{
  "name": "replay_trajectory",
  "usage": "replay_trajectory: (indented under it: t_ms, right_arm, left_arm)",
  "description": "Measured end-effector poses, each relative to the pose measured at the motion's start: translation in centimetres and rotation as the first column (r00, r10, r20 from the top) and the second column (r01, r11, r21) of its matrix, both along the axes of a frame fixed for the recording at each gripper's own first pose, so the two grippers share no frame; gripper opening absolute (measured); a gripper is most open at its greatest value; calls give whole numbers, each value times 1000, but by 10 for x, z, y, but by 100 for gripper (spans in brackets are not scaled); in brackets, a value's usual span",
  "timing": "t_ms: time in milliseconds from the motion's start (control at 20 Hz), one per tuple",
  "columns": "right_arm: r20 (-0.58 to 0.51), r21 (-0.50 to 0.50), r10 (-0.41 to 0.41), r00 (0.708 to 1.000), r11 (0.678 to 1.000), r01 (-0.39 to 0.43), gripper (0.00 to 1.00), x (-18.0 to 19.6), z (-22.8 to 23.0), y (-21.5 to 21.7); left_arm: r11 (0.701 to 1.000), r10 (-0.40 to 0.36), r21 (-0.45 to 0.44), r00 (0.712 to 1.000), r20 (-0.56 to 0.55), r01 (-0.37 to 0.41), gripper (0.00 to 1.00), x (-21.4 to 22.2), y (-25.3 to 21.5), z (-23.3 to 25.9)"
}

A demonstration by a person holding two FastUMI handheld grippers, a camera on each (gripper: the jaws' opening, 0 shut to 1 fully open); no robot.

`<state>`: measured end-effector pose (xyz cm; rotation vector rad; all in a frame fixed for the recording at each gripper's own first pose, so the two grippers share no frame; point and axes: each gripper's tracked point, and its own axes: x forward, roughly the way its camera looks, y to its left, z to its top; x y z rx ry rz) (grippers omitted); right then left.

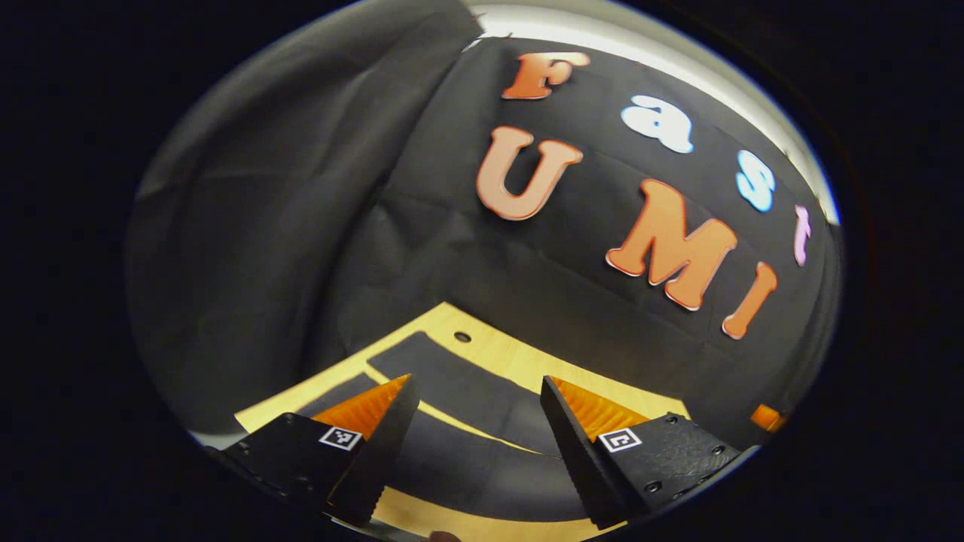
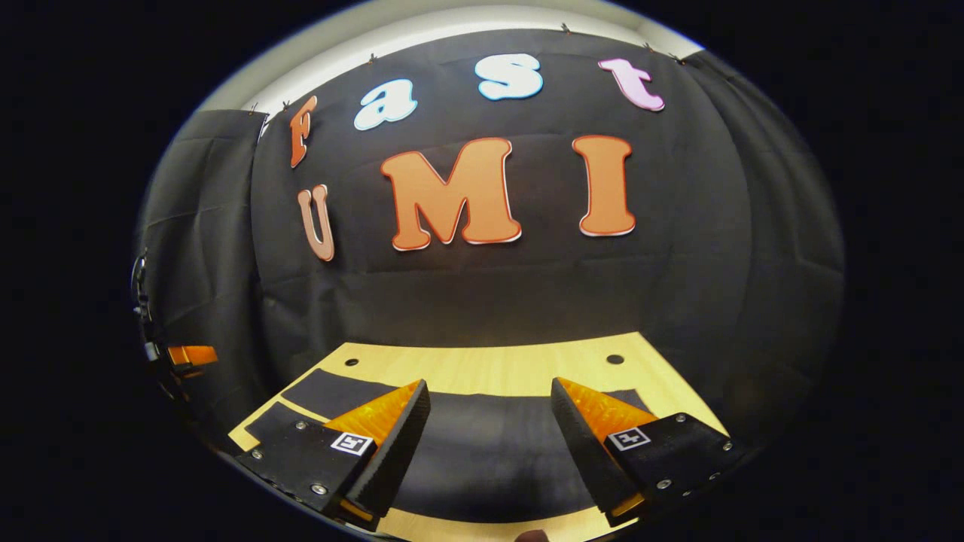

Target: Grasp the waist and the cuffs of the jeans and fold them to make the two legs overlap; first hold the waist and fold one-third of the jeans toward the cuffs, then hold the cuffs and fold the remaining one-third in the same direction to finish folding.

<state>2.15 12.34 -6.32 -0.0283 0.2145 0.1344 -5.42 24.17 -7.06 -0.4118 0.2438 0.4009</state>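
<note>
Dark jeans [image 1: 482, 459] lie flat on a light wooden table [image 1: 512, 354]. In the left gripper view the two legs fan apart, with a thin strip of table between them. My left gripper [image 1: 475, 379] hovers open above the legs, holding nothing. In the right gripper view the jeans [image 2: 489, 444] spread wide below my right gripper [image 2: 489, 382], and the leg ends [image 2: 331, 391] reach to the left. That gripper is also open and holds nothing. Its view catches the left gripper [image 2: 188, 354] at the far left edge.
The table [image 2: 489, 369] has small round holes near its far edge [image 2: 615, 359] [image 1: 462, 336]. Black cloth walls close in behind and to the sides. A strip of bare wood runs between the jeans and the back wall.
</note>
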Motion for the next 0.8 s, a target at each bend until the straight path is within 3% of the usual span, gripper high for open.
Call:
replay_trajectory:
  t_ms: [150,350,600,800]
  right_arm:
    - [-32,2,9,999,1000,-8,97,5,-10,6]
    - [-85,12,25,996,1000,-24,98,14,-24,16]
    - [-132,21,29,991,999,-27,97,22,-35,22]
    - [-170,2,26,985,1000,-26,98,24,-40,23]
  left_arm:
    - [974,60,-217,998,-17,-62,98,-13,16,-35]
    - [894,126,-418,986,-109,-160,98,-29,38,-96]
    - [774,214,-553,949,-231,-309,98,-42,54,-168]
    - [679,261,-602,904,-338,-421,98,-57,65,-210]
